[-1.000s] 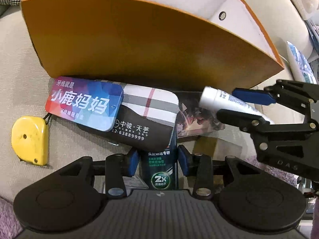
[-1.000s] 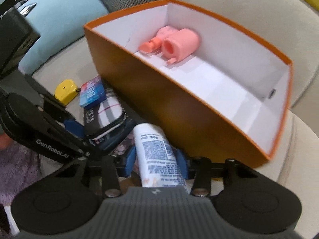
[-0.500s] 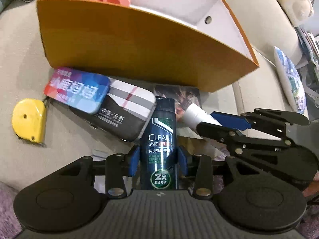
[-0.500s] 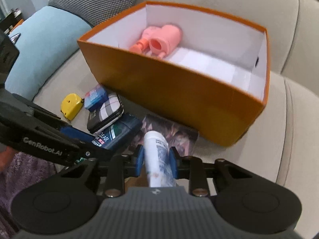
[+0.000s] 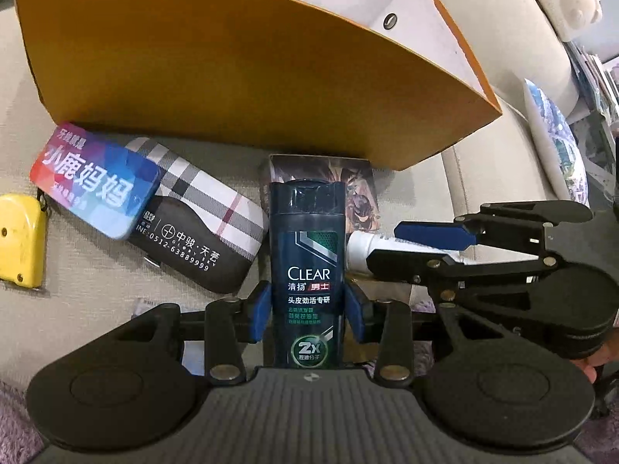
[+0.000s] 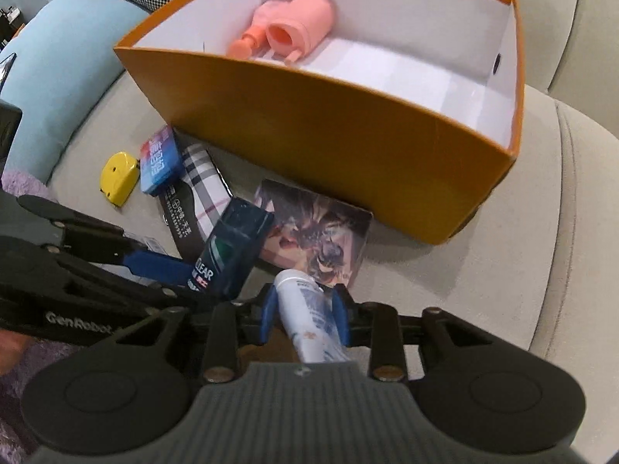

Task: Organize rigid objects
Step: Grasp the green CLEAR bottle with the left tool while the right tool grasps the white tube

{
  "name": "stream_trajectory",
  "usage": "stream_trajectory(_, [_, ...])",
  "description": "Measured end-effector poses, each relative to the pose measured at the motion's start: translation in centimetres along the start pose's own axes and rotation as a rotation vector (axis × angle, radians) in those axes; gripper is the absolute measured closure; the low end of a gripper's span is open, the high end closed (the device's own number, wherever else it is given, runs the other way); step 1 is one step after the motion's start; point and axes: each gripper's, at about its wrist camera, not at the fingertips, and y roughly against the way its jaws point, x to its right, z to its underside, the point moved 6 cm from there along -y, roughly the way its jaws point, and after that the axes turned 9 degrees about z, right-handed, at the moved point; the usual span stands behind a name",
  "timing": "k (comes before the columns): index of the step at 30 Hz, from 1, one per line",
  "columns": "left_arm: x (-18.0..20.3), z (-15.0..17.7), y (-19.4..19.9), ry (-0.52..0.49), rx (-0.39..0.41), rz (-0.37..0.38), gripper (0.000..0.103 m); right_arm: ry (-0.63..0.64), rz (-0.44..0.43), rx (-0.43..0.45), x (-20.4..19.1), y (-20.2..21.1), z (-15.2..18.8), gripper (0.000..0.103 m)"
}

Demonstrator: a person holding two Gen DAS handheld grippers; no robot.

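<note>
My left gripper [image 5: 307, 305] is shut on a dark blue CLEAR shampoo bottle [image 5: 307, 251], cap pointing at the orange box [image 5: 251, 77]. Right beside it, my right gripper [image 5: 387, 245] has a white tube [image 5: 358, 247] between its pads, and its jaws are opening slightly. In the right wrist view the tube [image 6: 309, 309] sits in the right gripper [image 6: 305, 309], still touched by both pads. The bottle [image 6: 228, 255] slants to its left. The box [image 6: 348, 135] stands behind on the sofa with a pink object [image 6: 294, 34] inside.
Left of the bottle lie a plaid case [image 5: 209, 228], a colourful tin [image 5: 93, 181] on top of it and a yellow tape measure [image 5: 19, 243]. A picture card [image 6: 321, 239] lies before the box. A light blue cushion [image 6: 58, 58] is at far left.
The shampoo bottle has come out from under the plaid case and shows full length in my left gripper. My right gripper with the tube has sunk beside it and rolled.
</note>
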Motion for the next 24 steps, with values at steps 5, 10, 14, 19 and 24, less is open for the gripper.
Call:
stream_trajectory(5, [0.0,-0.1,0.1,-0.001,0.003,-0.001,0.057,0.059,0.044,-0.021,-0.1,-0.3,0.3,0.068])
stream_trajectory(10, [-0.3,-0.1,0.2,0.017,0.012,0.010,0.057,0.066,0.075,-0.059,0.6,-0.6,1.1,0.070])
stream_trajectory(14, [-0.3,-0.1,0.8,0.022,0.029,0.013,0.057,0.019,0.073,-0.064,1.3,-0.5,1.3,0.072])
stream_trajectory(19, [-0.5,-0.2,2.2,0.050,0.065,0.044,0.057,0.015,0.127,-0.011,0.9,1.2,1.1,0.074])
stream_trajectory(24, [-0.4,-0.6,3.8,0.107,0.101,0.112,0.057,-0.002,0.134,0.071,0.4,4.7,0.2,0.075])
